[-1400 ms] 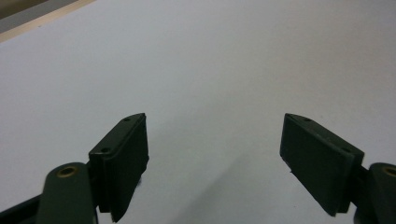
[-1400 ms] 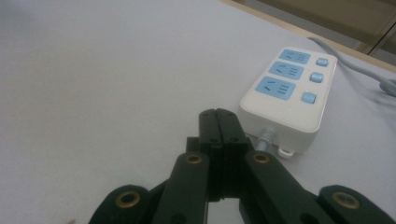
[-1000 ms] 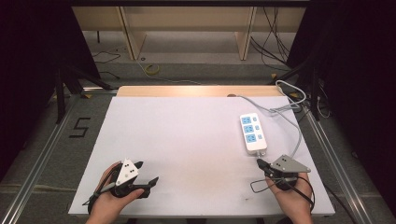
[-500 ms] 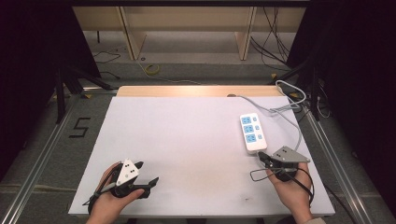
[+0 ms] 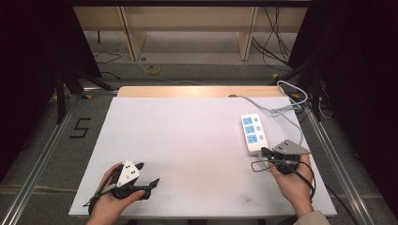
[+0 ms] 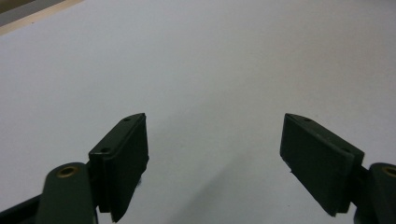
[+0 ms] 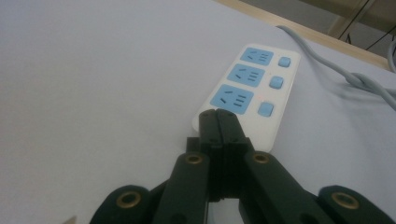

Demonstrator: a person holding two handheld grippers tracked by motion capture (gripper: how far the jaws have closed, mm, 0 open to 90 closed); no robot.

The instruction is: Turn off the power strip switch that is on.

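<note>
Power strip (image 7: 245,91) just beyond right gripper (image 7: 218,116) closed fingers, left gripper (image 6: 215,149) fingers wide, well apart.

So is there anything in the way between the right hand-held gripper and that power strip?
Nothing visible. The right hand-held gripper has its jaws shut and its tip right at the near end of the power strip, with only bare white table around. The strip's grey cable runs off the far end.
</note>
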